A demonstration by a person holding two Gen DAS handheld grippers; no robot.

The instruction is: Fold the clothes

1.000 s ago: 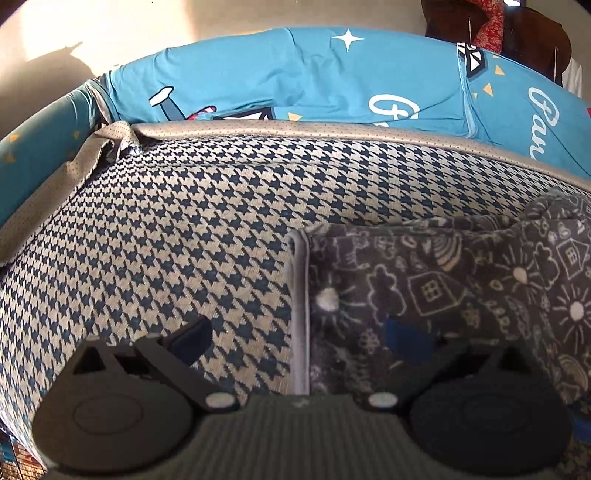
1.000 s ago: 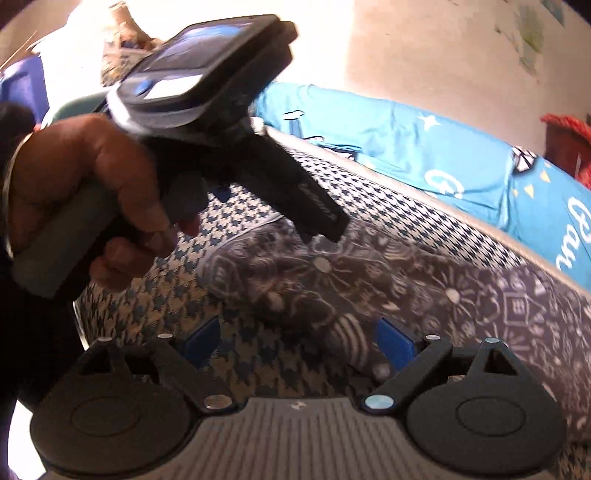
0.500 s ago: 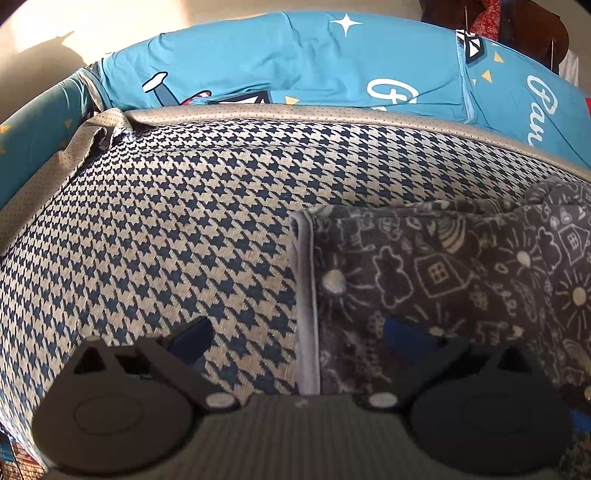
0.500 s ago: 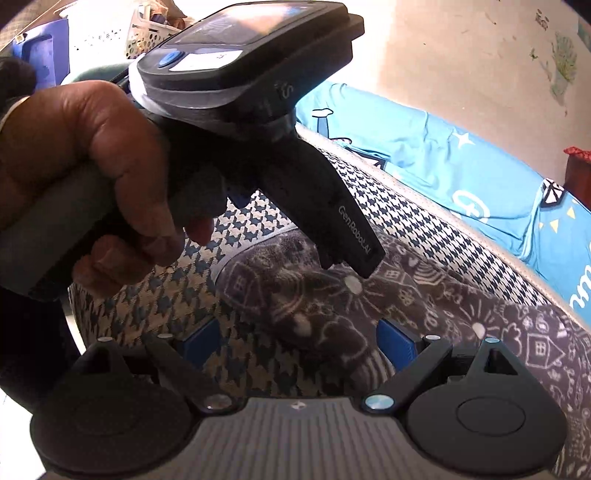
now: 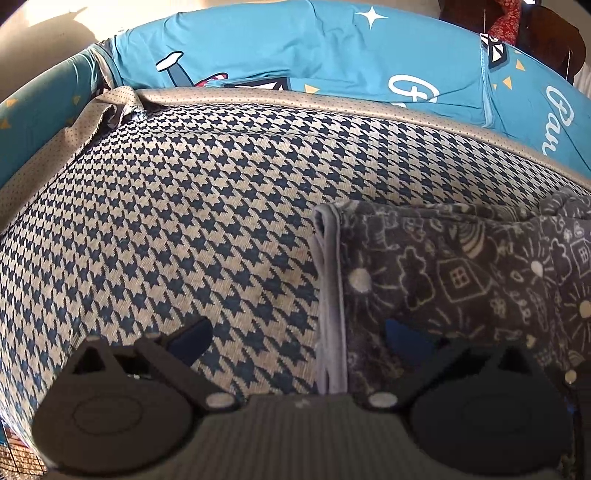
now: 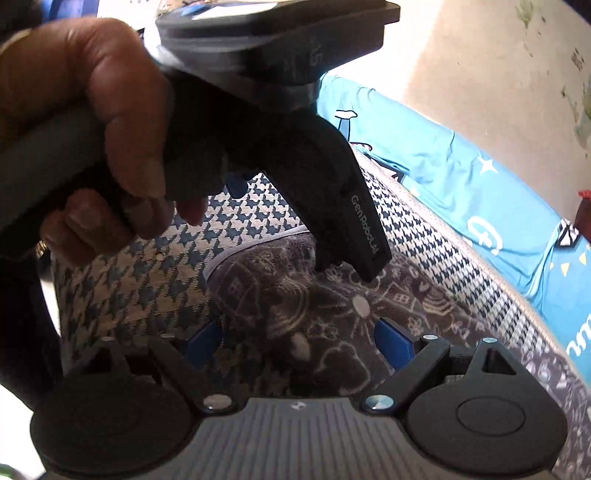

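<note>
A dark grey garment with white doodle print (image 5: pixel 461 273) lies folded on the houndstooth cover (image 5: pixel 184 221), its pale grey hem (image 5: pixel 328 295) running toward me. My left gripper (image 5: pixel 295 338) is open and straddles that hem, one fingertip over the cover, the other over the garment. In the right wrist view the garment (image 6: pixel 295 306) lies below my open right gripper (image 6: pixel 299 343), which holds nothing. A hand (image 6: pixel 92 122) holds the left gripper (image 6: pixel 349 267) there, its fingers (image 6: pixel 365 229) pointing down just above the cloth.
A beige dotted border (image 5: pixel 332 103) edges the houndstooth cover. Beyond it lies blue cartoon-print bedding (image 5: pixel 332 48), seen too in the right wrist view (image 6: pixel 461 177). Dark furniture with red cloth (image 5: pixel 509 22) stands at the far right, a pale wall (image 6: pixel 480 55) behind.
The hand and left gripper have swung closer to the right camera and now fill its upper left. The left gripper has lowered toward the garment's hem. Both grippers stayed open.
</note>
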